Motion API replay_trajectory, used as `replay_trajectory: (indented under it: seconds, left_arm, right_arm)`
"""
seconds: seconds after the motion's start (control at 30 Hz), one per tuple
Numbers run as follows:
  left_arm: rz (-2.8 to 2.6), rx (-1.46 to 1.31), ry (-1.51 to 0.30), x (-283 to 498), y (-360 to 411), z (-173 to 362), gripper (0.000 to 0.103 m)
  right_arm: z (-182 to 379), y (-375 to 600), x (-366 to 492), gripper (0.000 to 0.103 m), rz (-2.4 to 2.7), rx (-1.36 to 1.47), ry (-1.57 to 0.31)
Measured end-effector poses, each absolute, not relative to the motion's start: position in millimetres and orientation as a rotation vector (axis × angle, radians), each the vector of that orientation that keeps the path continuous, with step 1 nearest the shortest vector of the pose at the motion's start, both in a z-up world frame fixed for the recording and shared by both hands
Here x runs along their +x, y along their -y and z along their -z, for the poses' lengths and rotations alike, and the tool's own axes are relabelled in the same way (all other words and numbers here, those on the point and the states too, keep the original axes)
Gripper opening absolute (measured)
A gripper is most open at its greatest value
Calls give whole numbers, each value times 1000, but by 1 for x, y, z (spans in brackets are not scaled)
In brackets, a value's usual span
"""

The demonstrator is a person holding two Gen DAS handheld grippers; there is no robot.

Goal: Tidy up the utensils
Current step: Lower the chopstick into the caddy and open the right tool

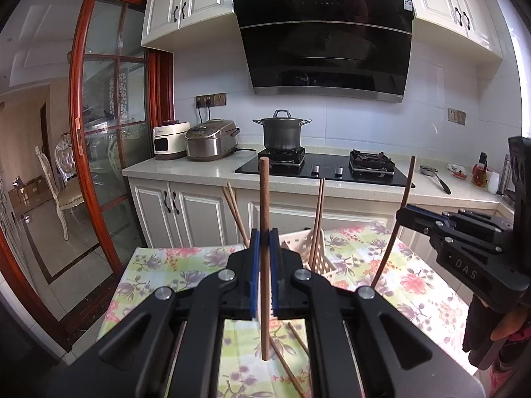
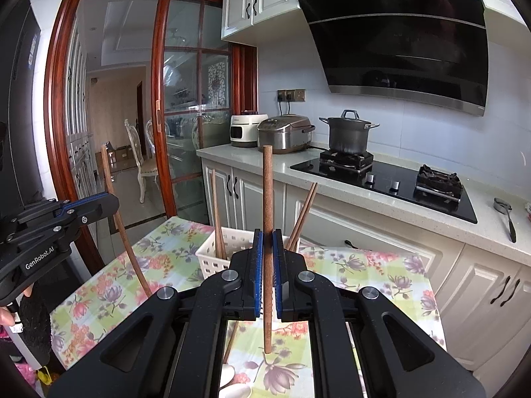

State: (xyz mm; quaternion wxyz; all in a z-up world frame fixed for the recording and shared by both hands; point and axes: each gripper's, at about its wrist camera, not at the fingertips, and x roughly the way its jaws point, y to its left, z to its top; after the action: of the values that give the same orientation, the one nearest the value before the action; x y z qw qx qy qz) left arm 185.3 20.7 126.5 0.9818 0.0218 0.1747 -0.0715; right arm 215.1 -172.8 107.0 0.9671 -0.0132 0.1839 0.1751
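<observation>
Your left gripper (image 1: 264,248) has its fingers (image 1: 255,265) pressed together on a brown wooden chopstick (image 1: 264,219), which stands nearly upright between the blue pads with both ends free above and below them. Your right gripper (image 2: 267,252) does the same: its fingers (image 2: 259,265) are clamped on a second chopstick (image 2: 267,205), also upright, its lower tip hanging clear above the floral cloth on the worktop (image 2: 381,275). Each gripper shows in the other's view, off to the side, with its stick slanting. Just beyond both sets of fingers sits a white slotted basket (image 2: 212,258) on the worktop, with several chopsticks (image 2: 217,219) leaning inside it. More chopsticks (image 1: 285,364) lie flat on the cloth below your left gripper.
</observation>
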Motion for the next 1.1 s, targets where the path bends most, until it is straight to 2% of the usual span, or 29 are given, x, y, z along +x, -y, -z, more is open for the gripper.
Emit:
replay_trajectory:
  seconds: [0.57,0.8,1.1]
  left_arm:
    - [147,50,-287,240,-9,-206,6]
    - [148,45,-275,265,-4,-203,6]
    - [161,-8,-347,311,-8,-174,6]
  right_arm:
    - [-149,171,272,6,-311,6,-352]
    - [-157,166,291,6,-310,21,-333]
    - [-129,153,328,6,-325,8,-408]
